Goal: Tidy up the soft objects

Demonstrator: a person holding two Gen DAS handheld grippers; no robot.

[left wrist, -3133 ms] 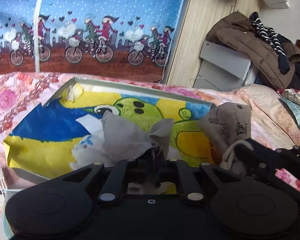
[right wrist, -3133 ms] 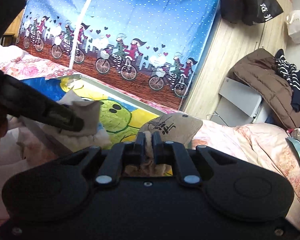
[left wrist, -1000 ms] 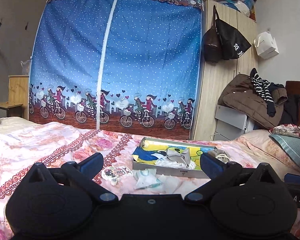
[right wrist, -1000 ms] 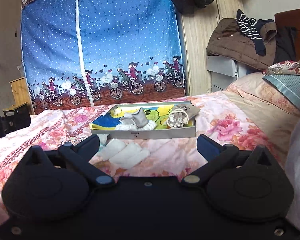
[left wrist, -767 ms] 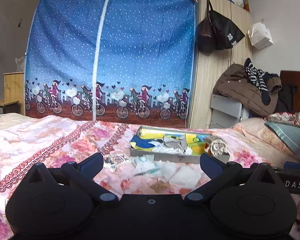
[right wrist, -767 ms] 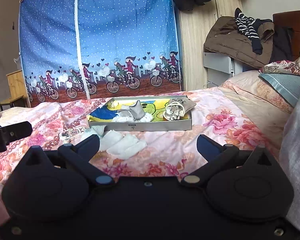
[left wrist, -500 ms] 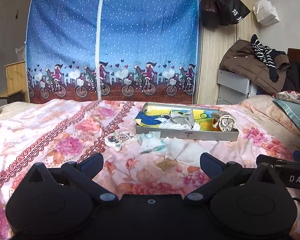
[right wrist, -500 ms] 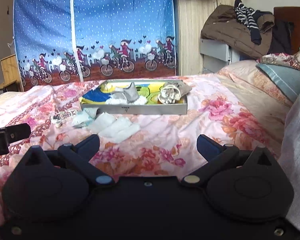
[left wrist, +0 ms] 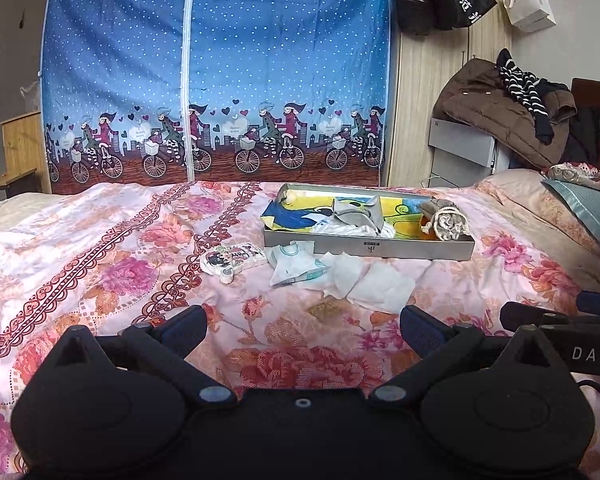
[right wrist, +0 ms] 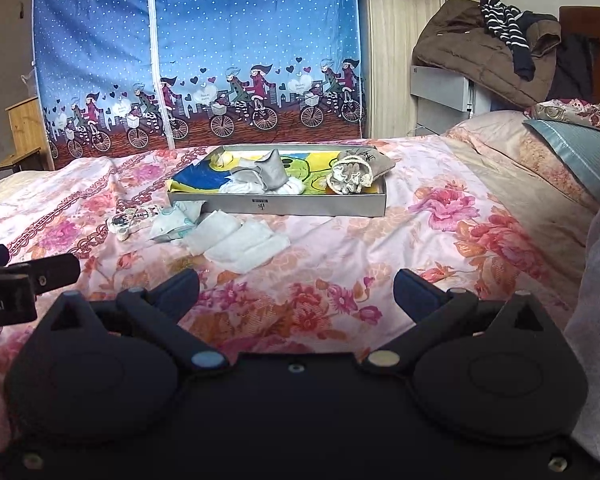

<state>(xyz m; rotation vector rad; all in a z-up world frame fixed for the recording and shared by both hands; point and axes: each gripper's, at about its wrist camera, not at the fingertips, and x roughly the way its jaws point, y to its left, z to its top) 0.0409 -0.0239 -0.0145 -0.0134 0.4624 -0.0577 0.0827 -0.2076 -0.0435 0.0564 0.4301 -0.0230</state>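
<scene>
The grey cloth (left wrist: 358,212) and the drawstring pouch (left wrist: 446,224) now lie in the tray (left wrist: 368,248) on the bed (left wrist: 100,248) — you've let both go. Your left tongs (left wrist: 303,326) and right tongs (right wrist: 296,290) are spread apart, empty, pulled well back. White cloths (left wrist: 374,282) beside the tray likely come next.

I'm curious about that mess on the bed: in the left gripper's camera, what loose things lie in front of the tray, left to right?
Patterned pouch → blue-and-white packet → white pads, all just before the tray.
</scene>
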